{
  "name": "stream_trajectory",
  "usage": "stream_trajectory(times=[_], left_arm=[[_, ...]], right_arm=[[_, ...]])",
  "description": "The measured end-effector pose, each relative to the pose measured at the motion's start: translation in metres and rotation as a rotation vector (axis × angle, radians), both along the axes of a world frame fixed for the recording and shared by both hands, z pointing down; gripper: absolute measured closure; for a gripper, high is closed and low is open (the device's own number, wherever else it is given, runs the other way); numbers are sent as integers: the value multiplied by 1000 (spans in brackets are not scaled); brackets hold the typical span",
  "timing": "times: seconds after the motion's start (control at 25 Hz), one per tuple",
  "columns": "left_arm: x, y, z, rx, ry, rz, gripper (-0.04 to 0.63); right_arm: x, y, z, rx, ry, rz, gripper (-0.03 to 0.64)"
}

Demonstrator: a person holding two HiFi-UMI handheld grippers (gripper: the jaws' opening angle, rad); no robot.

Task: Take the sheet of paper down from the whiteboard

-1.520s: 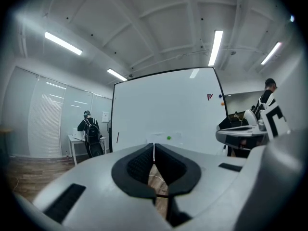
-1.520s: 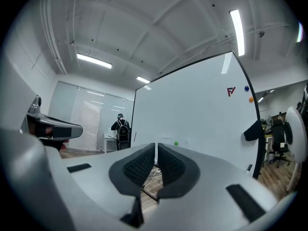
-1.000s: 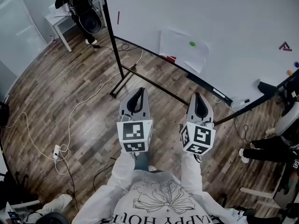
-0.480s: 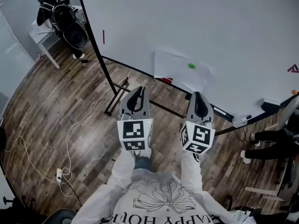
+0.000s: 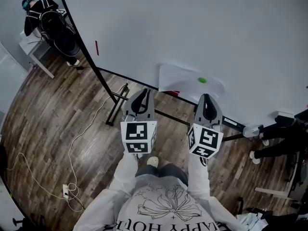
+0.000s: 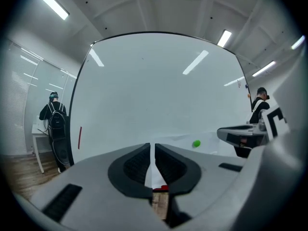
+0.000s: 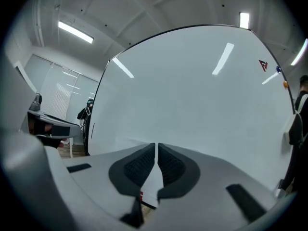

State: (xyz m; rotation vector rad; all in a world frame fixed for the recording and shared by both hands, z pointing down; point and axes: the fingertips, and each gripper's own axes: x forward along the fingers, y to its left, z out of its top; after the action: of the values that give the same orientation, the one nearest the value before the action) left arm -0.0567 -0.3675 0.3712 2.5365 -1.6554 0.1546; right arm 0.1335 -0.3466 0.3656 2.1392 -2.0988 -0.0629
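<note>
A white sheet of paper [image 5: 188,82] hangs low on the whiteboard [image 5: 202,32], pinned by a green round magnet [image 5: 202,80]. In the head view my left gripper [image 5: 141,94] and right gripper [image 5: 207,99] are held side by side, pointing at the board just short of the sheet's lower edge. Both are shut with nothing between the jaws. In the left gripper view the sheet [image 6: 178,139] and the magnet [image 6: 196,144] lie straight ahead above the left gripper [image 6: 151,150]. The right gripper [image 7: 157,150] faces the board [image 7: 192,95] with the sheet [image 7: 122,144] low ahead.
The board stands on a black frame [image 5: 115,97] over a wood floor. A red marker [image 5: 96,47] sticks to its left part. A person with a backpack [image 5: 53,20] stands by a white table at the far left. White cables [image 5: 72,143] trail over the floor; a seated person's legs [image 5: 276,143] are at right.
Both grippers and the person holding them have come closer to the whiteboard. The sheet now sits just beyond the gripper tips. The jaws stayed shut.
</note>
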Motion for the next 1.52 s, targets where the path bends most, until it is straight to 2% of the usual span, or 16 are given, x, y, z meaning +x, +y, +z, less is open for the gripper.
stream_trajectory(times=[0.24,0.4,0.72,0.88,1.0,1.24,1.4,1.52], left_arm=[[9,-36,14,-24,5,55,583],[20,-55,24,-33,2,109,514],[39,-89,52,-86,-42,217,405],[48,-99,72,-128,-44,275,364],[49,-106,80,-143,-37,302,360],[57,-115,84,-152,27,371,360],[64,-117,90,-165,21,413,364],[71,-117,93,-169,17,448,409]], right_arm=[[17,-26,11,-25,20,54,612],[23,-41,21,-39,27,67,602],[28,-70,39,-89,72,55,479],[32,-76,50,-107,73,65,453],[30,-80,55,-116,76,69,439],[26,-83,59,-108,87,95,430],[29,-83,61,-104,89,116,430],[31,-86,65,-106,91,120,430]])
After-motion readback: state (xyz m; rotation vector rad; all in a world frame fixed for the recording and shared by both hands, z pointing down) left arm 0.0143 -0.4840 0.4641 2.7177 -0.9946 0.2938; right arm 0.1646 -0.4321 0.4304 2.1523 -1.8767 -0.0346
